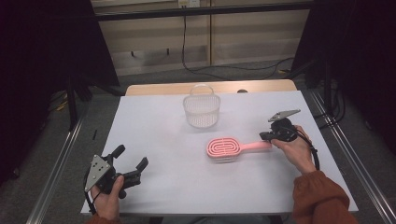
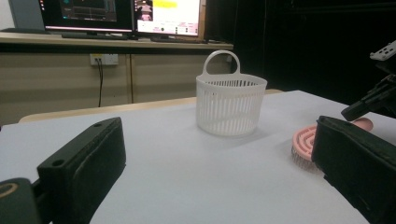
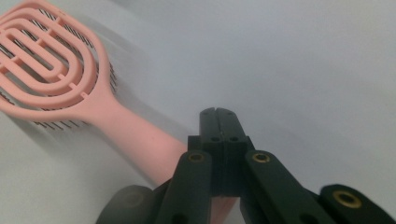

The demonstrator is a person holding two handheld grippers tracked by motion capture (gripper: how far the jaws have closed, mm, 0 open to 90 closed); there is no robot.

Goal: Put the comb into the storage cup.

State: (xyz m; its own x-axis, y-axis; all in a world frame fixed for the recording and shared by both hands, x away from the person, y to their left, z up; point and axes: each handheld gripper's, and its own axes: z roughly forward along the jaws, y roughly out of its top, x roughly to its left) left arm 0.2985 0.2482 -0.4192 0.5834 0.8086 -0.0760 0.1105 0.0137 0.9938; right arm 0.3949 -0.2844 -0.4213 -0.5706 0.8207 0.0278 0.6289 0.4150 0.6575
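The right tool (image 1: 266, 136) is clamped on the handle of the pink brush (image 1: 224, 148) lying on the counter (image 1: 154, 140); left tool (image 1: 131, 161) gapes idle; next, lift toward the basket (image 1: 201, 110)

— What sort of place is this?

— A lab or recording room, not a home. The white counter (image 1: 154, 186) stands inside a frame of black metal bars (image 1: 205, 11), with dark curtains (image 1: 42, 42) on both sides.

— Anything else?

— The left gripper view shows two lit monitors (image 2: 121, 16) on a long shelf (image 2: 116, 43) behind the counter, with a wall socket (image 2: 105, 59) under it and a cable (image 2: 100, 84) hanging down. More black cable (image 1: 224, 70) trails across the grey floor (image 1: 233, 74).
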